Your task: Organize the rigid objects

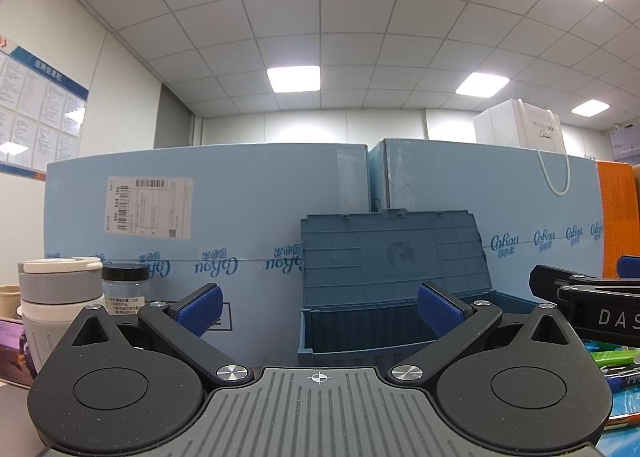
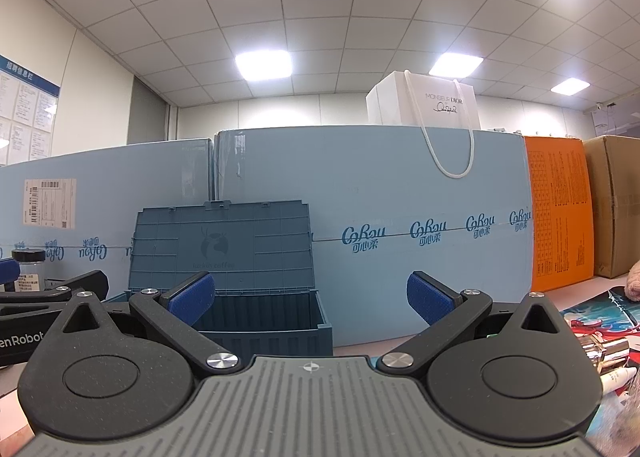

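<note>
While the blue storage box (image 1: 394, 331) is sitting open on the desk with its lid (image 1: 394, 253) leaning back against the light-blue cartons (image 1: 240, 209), we are holding both grippers level in front of it. Left gripper (image 1: 319, 311): jaws spread wide, nothing between the blue pads (image 1: 202, 309), box dead ahead and slightly right. Right gripper (image 2: 310, 299): also spread wide and empty, box ahead on its left (image 2: 264, 321). We are seeing the right gripper's black body in the left view (image 1: 592, 309), just beside the box.

Loose items: we are seeing green and blue pens (image 1: 616, 367) lying on a printed mat at the right edge of the left view, partly hidden behind the gripper. In the right view a metallic cylinder (image 2: 608, 351) and a small white tube (image 2: 618, 377) are lying on that mat (image 2: 600, 309), right of the gripper.

Left of the box: a grey-and-white lidded cup (image 1: 58, 297) and a clear jar with a black cap (image 1: 126, 287), standing upright, just beside each other.

Behind: a white paper bag (image 2: 424, 105) is resting on top of the cartons, an orange box (image 2: 560, 213) and a brown carton (image 2: 616, 205) are standing to the right.
</note>
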`<state>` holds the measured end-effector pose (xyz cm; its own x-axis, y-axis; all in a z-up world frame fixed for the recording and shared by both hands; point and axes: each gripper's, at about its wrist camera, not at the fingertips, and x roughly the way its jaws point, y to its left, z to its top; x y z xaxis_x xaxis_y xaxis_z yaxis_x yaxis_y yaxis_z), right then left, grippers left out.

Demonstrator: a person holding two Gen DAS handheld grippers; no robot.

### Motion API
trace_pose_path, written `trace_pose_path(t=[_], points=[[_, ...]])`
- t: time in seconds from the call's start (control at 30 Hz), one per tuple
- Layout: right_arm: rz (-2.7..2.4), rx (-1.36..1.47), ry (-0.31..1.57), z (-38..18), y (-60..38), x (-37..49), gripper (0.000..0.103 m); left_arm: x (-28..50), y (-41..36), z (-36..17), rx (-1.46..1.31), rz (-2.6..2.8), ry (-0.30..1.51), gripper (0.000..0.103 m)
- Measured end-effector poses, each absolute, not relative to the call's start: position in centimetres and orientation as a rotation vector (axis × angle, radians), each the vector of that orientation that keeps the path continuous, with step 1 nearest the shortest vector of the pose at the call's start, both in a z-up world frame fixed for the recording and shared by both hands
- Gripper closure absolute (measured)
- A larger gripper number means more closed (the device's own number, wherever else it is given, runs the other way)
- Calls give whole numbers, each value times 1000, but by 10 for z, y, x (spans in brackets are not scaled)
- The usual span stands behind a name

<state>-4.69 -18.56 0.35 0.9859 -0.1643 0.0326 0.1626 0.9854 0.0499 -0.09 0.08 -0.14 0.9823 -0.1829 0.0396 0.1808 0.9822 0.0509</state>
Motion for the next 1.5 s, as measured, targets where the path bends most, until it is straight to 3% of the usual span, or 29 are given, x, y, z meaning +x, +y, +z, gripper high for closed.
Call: trace_pose_path(t=[1.5], points=[[-180,105,-82,5,-194,-57,0,1,8,2,-15,-213,-25,0]])
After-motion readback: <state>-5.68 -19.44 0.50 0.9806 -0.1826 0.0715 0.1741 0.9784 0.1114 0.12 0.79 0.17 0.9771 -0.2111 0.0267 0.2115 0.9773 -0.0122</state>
